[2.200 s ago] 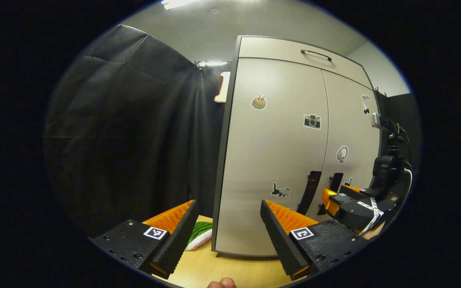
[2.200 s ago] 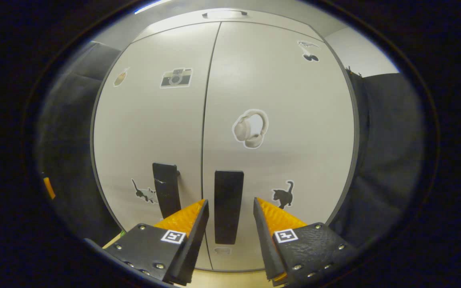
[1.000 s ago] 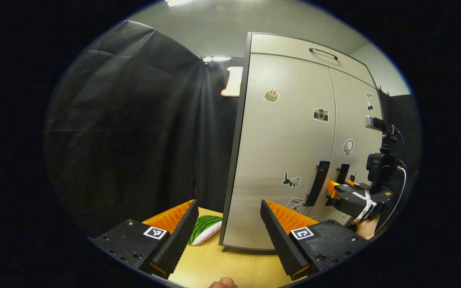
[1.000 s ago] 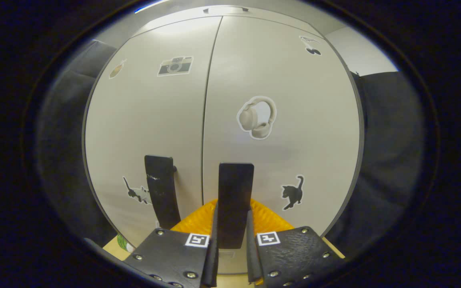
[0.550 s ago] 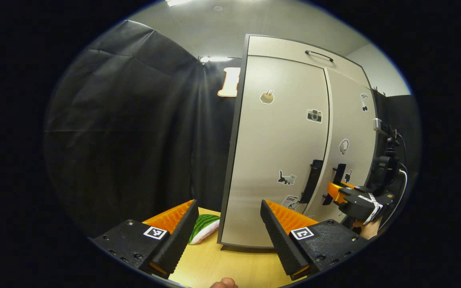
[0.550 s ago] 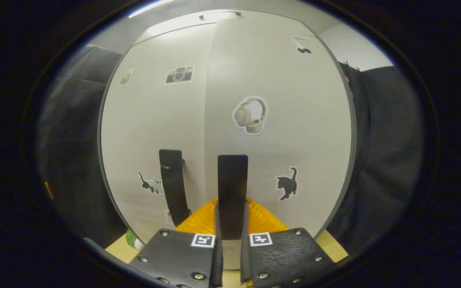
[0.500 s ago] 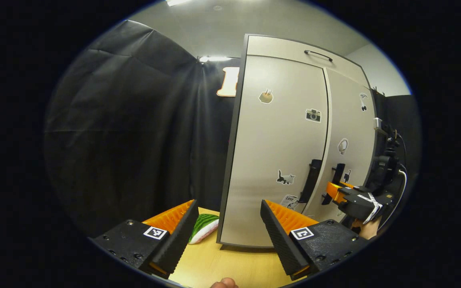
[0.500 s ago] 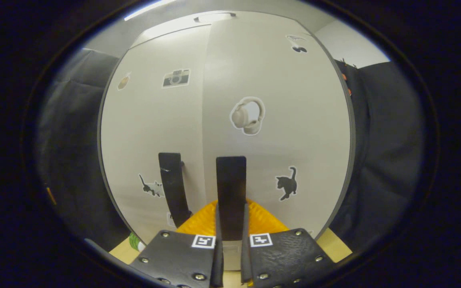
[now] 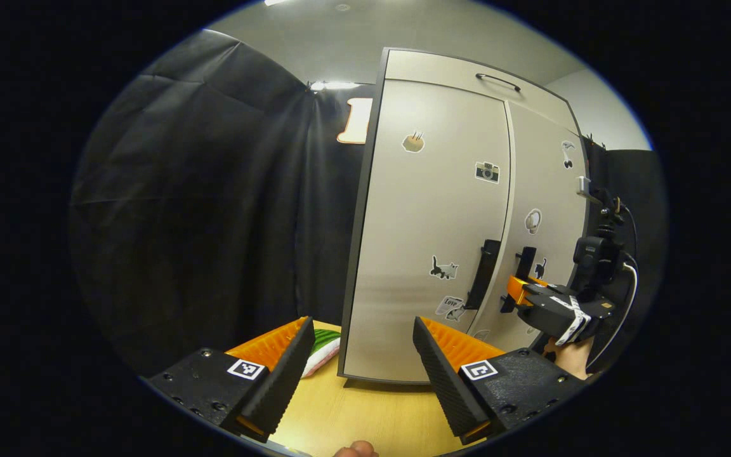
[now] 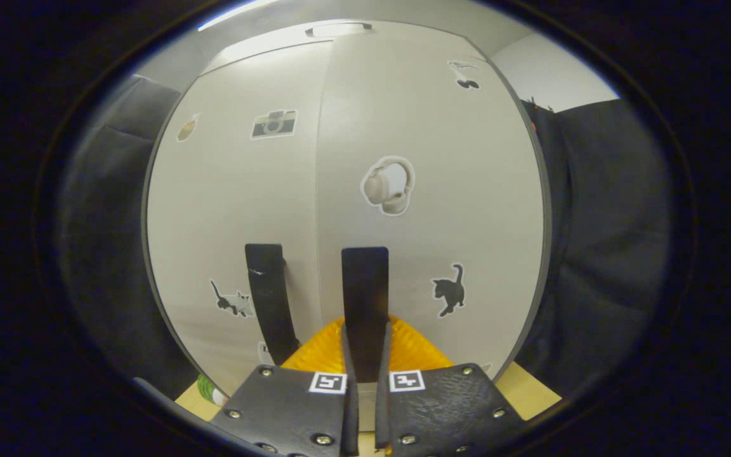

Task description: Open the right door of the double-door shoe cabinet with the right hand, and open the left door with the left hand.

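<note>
The beige double-door shoe cabinet point(image 9: 429, 222) stands on a wooden table. My right gripper point(image 10: 363, 355) is shut on the black vertical handle of the right door point(image 10: 365, 292). That door point(image 10: 441, 190) stands slightly ajar, its edge a little proud of the left door point(image 10: 238, 203). The left door's black handle point(image 10: 267, 298) hangs free beside it. In the left gripper view, the right gripper point(image 9: 518, 295) holds the right handle point(image 9: 524, 261), with the left handle point(image 9: 481, 273) just left of it. My left gripper point(image 9: 362, 327) is open, holding nothing, off the cabinet's front left corner.
A green-and-white cushion point(image 9: 324, 346) lies on the wooden table point(image 9: 365, 412) by the cabinet's left side. A top drawer with a thin handle point(image 9: 497, 81) sits above the doors. Black cloth hangs on both sides. A hand point(image 9: 572, 355) holds the right gripper.
The right gripper moved in and shut on the right door's handle, then drew that door slightly out. The left gripper stayed open and only shifted a little.
</note>
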`<action>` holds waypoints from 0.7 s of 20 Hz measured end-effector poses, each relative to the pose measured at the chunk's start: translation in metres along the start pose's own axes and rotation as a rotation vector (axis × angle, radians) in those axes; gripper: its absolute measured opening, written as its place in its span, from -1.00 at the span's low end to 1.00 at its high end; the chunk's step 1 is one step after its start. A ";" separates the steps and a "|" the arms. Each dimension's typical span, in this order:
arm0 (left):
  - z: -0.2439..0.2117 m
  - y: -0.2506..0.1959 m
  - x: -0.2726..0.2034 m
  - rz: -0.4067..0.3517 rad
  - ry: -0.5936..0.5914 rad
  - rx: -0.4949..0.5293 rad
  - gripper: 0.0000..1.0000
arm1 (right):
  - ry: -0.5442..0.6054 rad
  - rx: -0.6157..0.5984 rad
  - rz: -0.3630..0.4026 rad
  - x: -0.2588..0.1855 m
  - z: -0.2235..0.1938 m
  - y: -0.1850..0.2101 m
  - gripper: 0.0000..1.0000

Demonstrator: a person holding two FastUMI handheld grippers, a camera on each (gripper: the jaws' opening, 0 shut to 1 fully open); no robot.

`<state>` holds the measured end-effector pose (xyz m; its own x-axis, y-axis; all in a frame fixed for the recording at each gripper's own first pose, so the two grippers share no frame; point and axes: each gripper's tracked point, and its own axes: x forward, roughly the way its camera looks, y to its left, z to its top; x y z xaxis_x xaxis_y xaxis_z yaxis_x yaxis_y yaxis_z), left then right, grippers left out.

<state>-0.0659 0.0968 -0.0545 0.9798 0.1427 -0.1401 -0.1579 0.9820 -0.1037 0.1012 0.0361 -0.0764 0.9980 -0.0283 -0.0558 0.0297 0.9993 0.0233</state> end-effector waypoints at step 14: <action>0.013 -0.011 0.001 -0.083 -0.019 0.083 0.93 | -0.076 0.078 -0.095 -0.028 0.002 -0.018 -0.80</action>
<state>-0.0620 0.0880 -0.0405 0.9914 0.0623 -0.1155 -0.0664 0.9973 -0.0324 0.0731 0.0186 -0.0736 0.9917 -0.1274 0.0143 0.1254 0.9871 0.0991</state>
